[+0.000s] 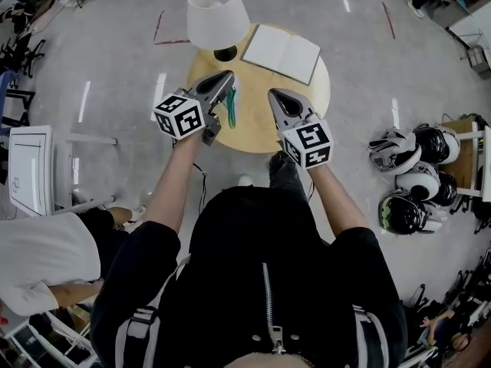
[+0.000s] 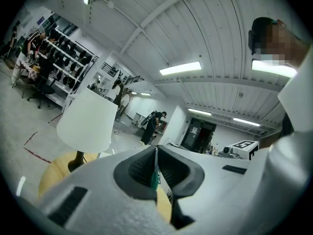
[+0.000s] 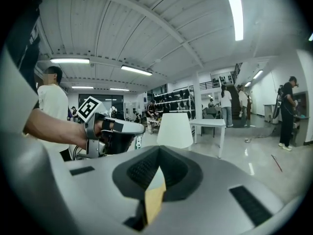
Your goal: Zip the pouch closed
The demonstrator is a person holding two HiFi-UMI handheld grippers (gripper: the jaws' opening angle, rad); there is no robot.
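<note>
A green pouch [image 1: 230, 107] hangs above the round wooden table [image 1: 253, 133], pinched at its top edge by my left gripper [image 1: 227, 77], which is shut on it. In the left gripper view a thin strip of the green pouch [image 2: 154, 178] shows between the closed jaws of my left gripper [image 2: 156, 148]. My right gripper [image 1: 274, 93] hovers just right of the pouch, apart from it and shut on nothing. In the right gripper view the jaws of my right gripper [image 3: 159, 150] are closed, and the left gripper [image 3: 117, 131] shows with the pouch [image 3: 138, 142] dangling below it.
A white lamp [image 1: 217, 14] stands at the table's far left edge, and an open notebook [image 1: 281, 52] lies at its far right. Several helmets [image 1: 414, 175] sit on the floor to the right. A white side table [image 1: 31, 167] and a seated person are at the left.
</note>
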